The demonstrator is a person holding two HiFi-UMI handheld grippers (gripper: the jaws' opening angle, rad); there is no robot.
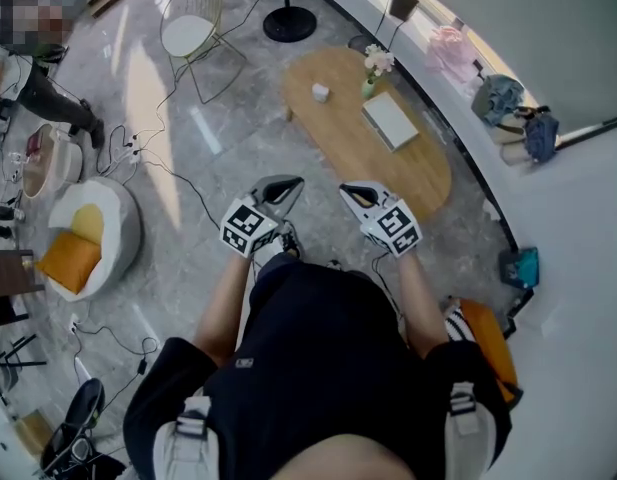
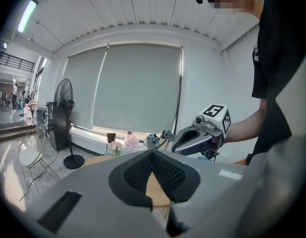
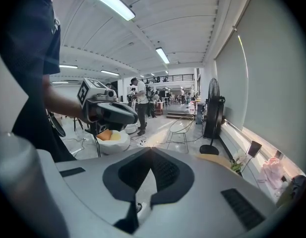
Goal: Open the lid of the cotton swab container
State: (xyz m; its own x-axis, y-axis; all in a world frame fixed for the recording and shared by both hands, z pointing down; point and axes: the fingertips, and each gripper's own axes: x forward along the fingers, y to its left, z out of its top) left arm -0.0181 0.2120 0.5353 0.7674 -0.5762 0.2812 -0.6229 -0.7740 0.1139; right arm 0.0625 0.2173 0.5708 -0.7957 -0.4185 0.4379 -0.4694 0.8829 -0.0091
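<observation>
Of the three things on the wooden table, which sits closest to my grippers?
The flat pale rectangular pad, the only thing lying flat; the small white box and the flower vase stand farther away.

A pale marble floor (image 1: 203,128) carries an oval wooden table (image 1: 338,143), a wire chair (image 1: 191,28) and a round white seat (image 1: 116,218) with an orange cushion (image 1: 70,260). Grey blinds (image 2: 138,88) cover the window behind a standing fan (image 2: 62,110). Strip lights (image 3: 107,2) glow on the white ceiling.
</observation>
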